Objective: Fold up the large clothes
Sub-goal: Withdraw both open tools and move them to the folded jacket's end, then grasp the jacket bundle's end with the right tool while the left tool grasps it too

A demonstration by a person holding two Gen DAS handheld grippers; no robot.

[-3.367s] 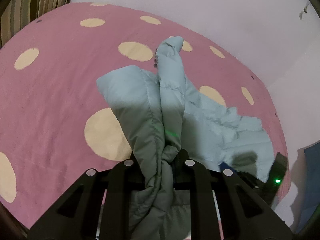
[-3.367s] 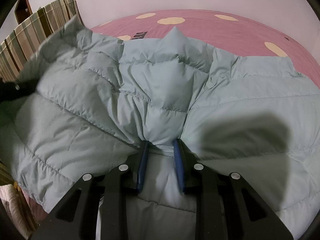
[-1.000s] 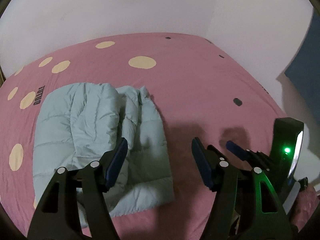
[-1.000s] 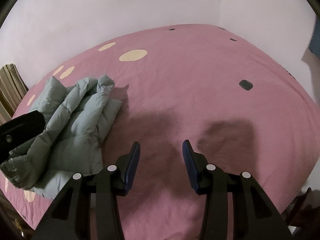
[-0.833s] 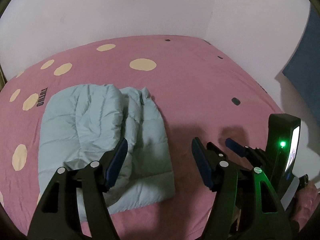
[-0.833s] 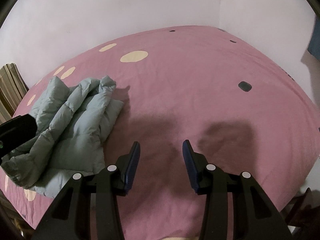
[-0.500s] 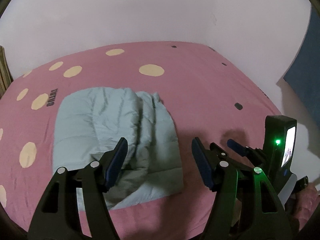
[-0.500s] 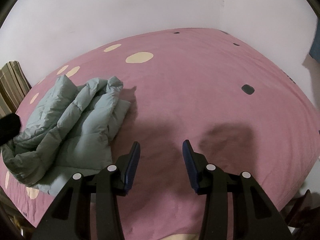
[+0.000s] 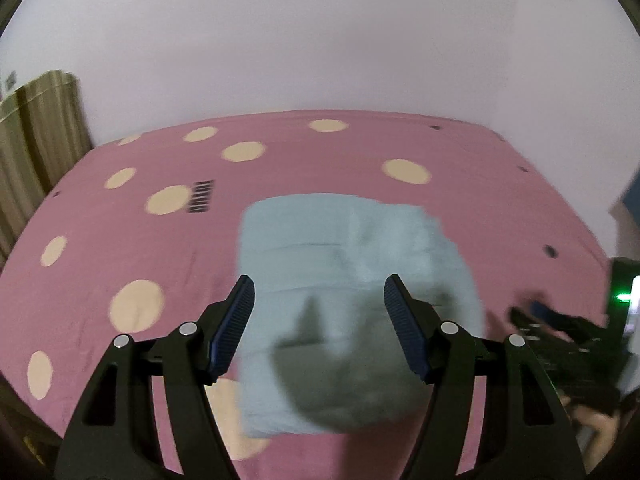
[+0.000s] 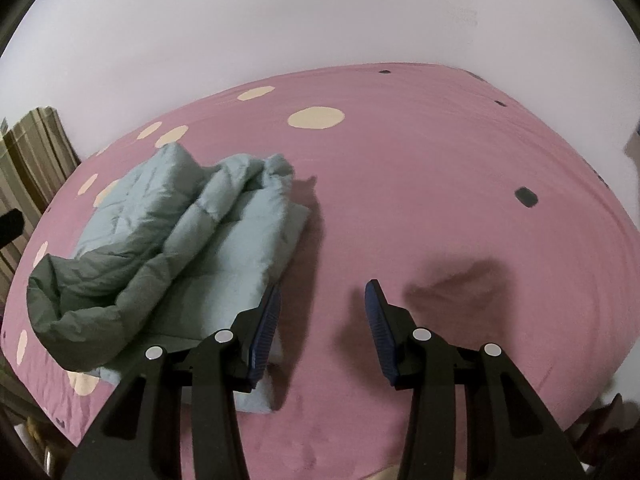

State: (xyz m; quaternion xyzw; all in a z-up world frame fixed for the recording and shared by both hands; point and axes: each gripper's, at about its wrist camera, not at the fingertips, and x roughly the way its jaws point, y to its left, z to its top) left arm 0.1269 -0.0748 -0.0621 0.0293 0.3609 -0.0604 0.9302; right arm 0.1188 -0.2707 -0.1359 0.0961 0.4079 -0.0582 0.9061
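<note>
A pale blue quilted down jacket (image 9: 352, 280) lies folded into a thick bundle on the pink bed. In the right wrist view it (image 10: 192, 248) sits at the left, its layers stacked and its near end rolled. My left gripper (image 9: 319, 300) is open and empty, held above the bundle's near edge. My right gripper (image 10: 322, 304) is open and empty, over bare sheet just right of the bundle. The left wrist view is blurred by motion.
The bed has a pink sheet (image 10: 440, 184) with cream dots and reaches white walls at the back and right. A striped curtain (image 9: 36, 136) hangs at the far left. The other hand-held gripper with a green light (image 9: 620, 300) shows at the right edge.
3.4 s ago both grippers were shut on the jacket; now both are open and it lies folded. In the last second the left gripper swung left and centred over the bundle; the right moved slightly.
</note>
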